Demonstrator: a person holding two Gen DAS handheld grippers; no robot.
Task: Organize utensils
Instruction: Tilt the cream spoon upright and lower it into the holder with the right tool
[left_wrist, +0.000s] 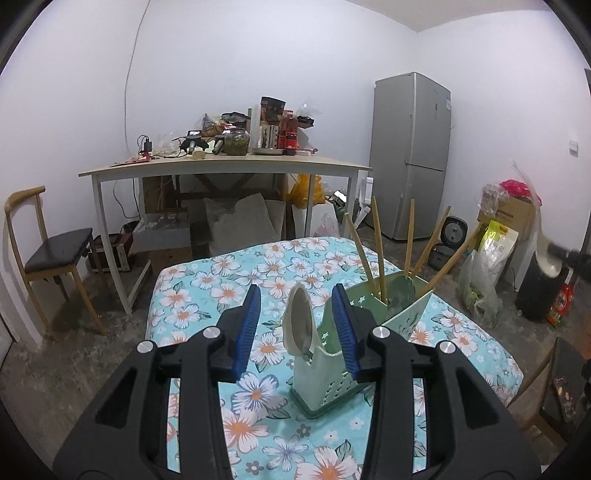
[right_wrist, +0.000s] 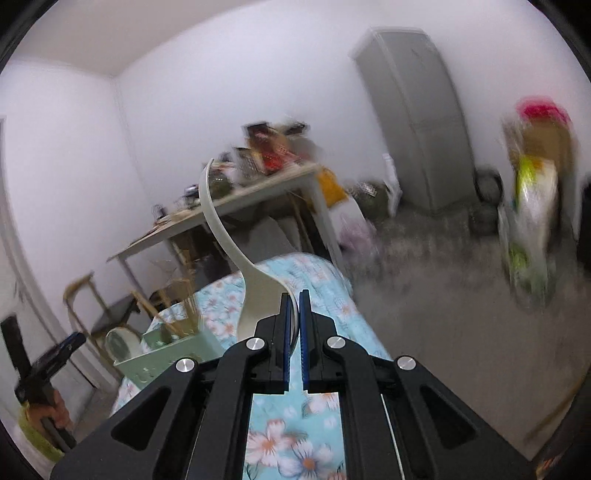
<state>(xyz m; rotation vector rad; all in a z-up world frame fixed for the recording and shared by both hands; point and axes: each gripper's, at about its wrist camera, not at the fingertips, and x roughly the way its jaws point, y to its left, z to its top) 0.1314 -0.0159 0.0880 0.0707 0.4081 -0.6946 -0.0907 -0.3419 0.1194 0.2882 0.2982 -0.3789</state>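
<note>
A green utensil holder (left_wrist: 406, 314) stands on the floral tablecloth (left_wrist: 229, 273). Several wooden chopsticks (left_wrist: 378, 243) and a green spoon (left_wrist: 400, 295) stand in its rear compartment. A cream spoon (left_wrist: 300, 325) leans in the front compartment, bowl up. My left gripper (left_wrist: 295, 295) is open, and its blue pads stand on either side of that spoon without touching it. My right gripper (right_wrist: 293, 295) is shut on the bowl of a second cream spoon (right_wrist: 255, 291), held in the air with its handle pointing up. The holder (right_wrist: 166, 350) lies low at the left of that blurred view.
Behind the bed-like surface stand a cluttered wooden table (left_wrist: 221, 164), a chair (left_wrist: 55, 251) at the left and a grey fridge (left_wrist: 417, 155) at the right. Bags and boxes (left_wrist: 487, 251) crowd the floor at the right. A hand (right_wrist: 44, 410) holds the left gripper.
</note>
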